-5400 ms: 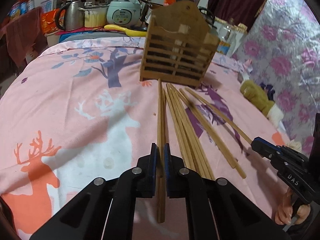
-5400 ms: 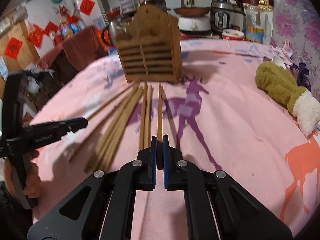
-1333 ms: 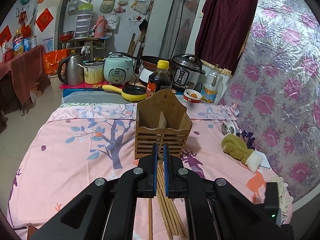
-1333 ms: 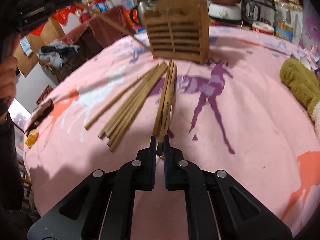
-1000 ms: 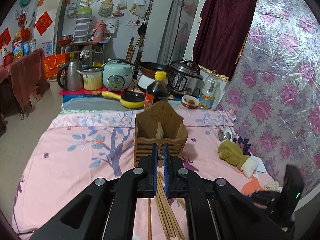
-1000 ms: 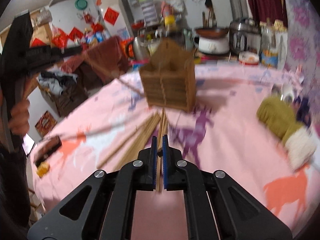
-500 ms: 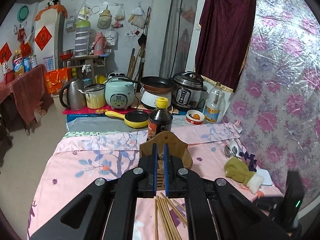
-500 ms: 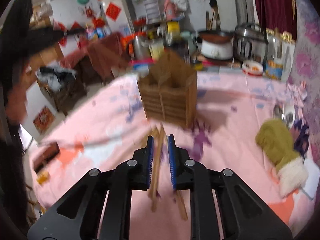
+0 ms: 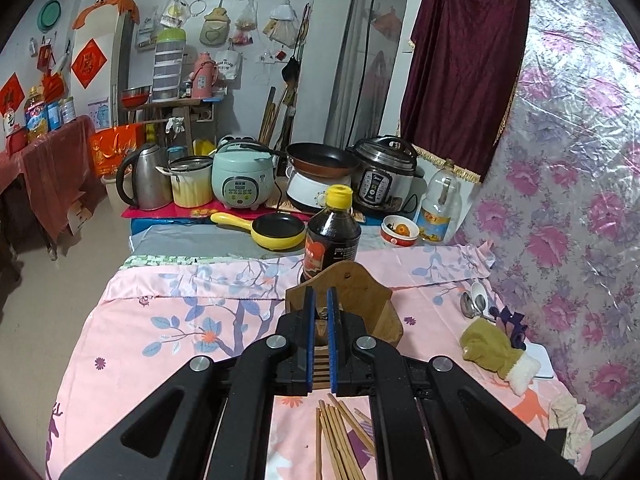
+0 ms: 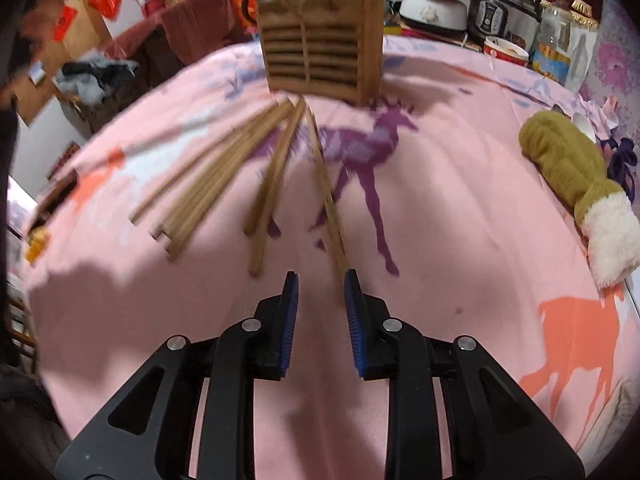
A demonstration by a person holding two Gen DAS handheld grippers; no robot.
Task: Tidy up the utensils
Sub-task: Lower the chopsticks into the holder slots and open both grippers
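Note:
A slatted wooden utensil holder (image 10: 322,36) stands on the pink cloth, and it also shows in the left wrist view (image 9: 372,308). Several wooden chopsticks (image 10: 224,176) lie fanned out in front of it, with their ends low in the left wrist view (image 9: 336,440). My left gripper (image 9: 320,308) is held high above the holder, jaws nearly closed, and a chopstick end shows between them. My right gripper (image 10: 318,280) is open and empty just above the cloth. One chopstick (image 10: 326,192) lies loose with its near end by the right finger.
A dark sauce bottle (image 9: 332,236) stands just behind the holder. An olive mitten (image 10: 576,176) lies to the right, with spoons (image 9: 474,300) beyond it. Cookers, a kettle and pans (image 9: 276,220) crowd the far end.
My right gripper has opened and let its chopstick drop onto the cloth. My left gripper has risen higher over the holder with its chopstick.

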